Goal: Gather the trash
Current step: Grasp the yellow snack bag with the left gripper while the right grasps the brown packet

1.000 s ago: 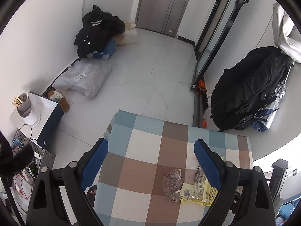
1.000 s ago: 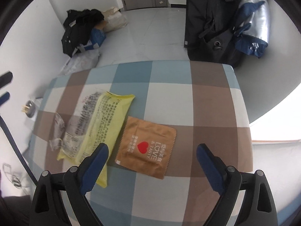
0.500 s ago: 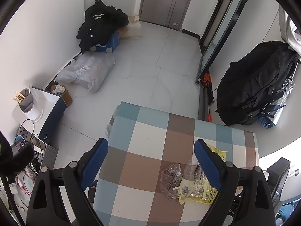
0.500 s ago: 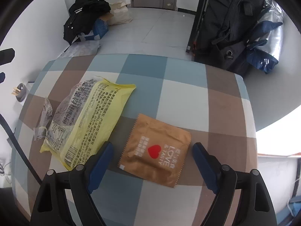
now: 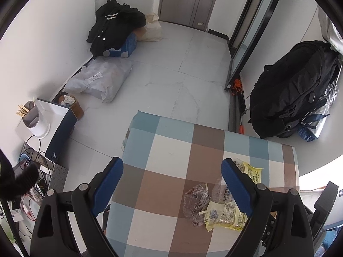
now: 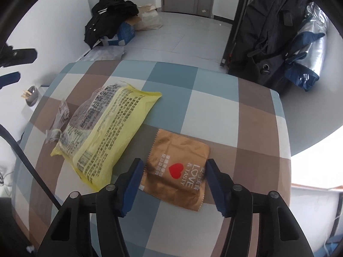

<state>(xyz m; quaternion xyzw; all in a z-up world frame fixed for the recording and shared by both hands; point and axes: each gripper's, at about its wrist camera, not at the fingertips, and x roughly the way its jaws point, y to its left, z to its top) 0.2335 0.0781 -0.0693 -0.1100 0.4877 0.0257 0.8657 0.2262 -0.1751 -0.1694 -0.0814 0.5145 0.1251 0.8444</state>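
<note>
While the right hand-held gripper (image 6: 172,167) hangs tilted steeply down over the checked bench (image 6: 214,85), the brown snack packet (image 6: 178,169) lies directly beneath it, straddled by the two blue fingers (image 6: 133,180): one stands just off the packet's left edge, the other at its right edge. The jaws are closing at this moment with the packet between them. From the right wrist view I cannot tell that either pad presses on it yet; the left one seems to show a sliver of cloth beside the foil. The packet is nearly square and lies flat, turned a little so that its serrated ends run away from and toward the wrist, and the jaws close across its shorter span, side to side. As I judge it, that is the relation the coming move depends on: a flat foil sheet squeezed from its edges will likely buckle upward between the pads, and the pinch must catch that fold.

Just left of this gripper, touching or nearly touching the packet's corner, lies the yellow wrapper (image 6: 107,132), its long axis running diagonally away and to the right. Past its far left end sits a crumpled clear wrapper (image 6: 59,124).

The left hand-held gripper (image 5: 172,168) stands wide apart and empty, above the bench's other end. The yellow wrapper (image 5: 227,212) and the clear wrapper (image 5: 196,203) lie below and inside its right finger. It is clearly the farther one from the brown packet, which does not show in its view, so the right hand is the nearer for this pick.
</note>
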